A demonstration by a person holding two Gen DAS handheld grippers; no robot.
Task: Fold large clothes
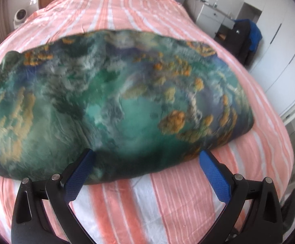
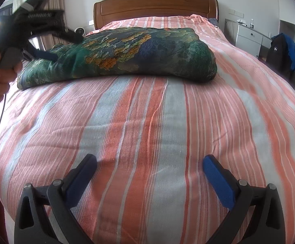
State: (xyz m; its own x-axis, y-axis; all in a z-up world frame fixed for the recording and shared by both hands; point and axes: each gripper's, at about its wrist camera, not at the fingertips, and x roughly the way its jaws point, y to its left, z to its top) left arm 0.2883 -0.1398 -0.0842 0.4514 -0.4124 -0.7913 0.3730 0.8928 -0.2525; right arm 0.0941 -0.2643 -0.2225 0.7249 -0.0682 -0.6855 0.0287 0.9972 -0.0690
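Observation:
A large green and blue cloth with orange patches (image 1: pixel 115 101) lies folded in a thick bundle across the striped bed (image 1: pixel 167 199). My left gripper (image 1: pixel 146 157) is open, its blue pads at the bundle's near edge, holding nothing. In the right wrist view the same bundle (image 2: pixel 127 55) lies further up the bed, and the left gripper (image 2: pixel 66 46) reaches over its left end from the side. My right gripper (image 2: pixel 149 163) is open and empty above the bare bedspread (image 2: pixel 147 122), well short of the bundle.
A wooden headboard (image 2: pixel 155 6) stands at the far end. A white bedside cabinet (image 2: pixel 247 38) and a chair with dark and blue clothes (image 2: pixel 285 55) stand to the right. A small white fan (image 1: pixel 20 16) sits at the far left. White wardrobe doors (image 1: pixel 279 50) are on the right.

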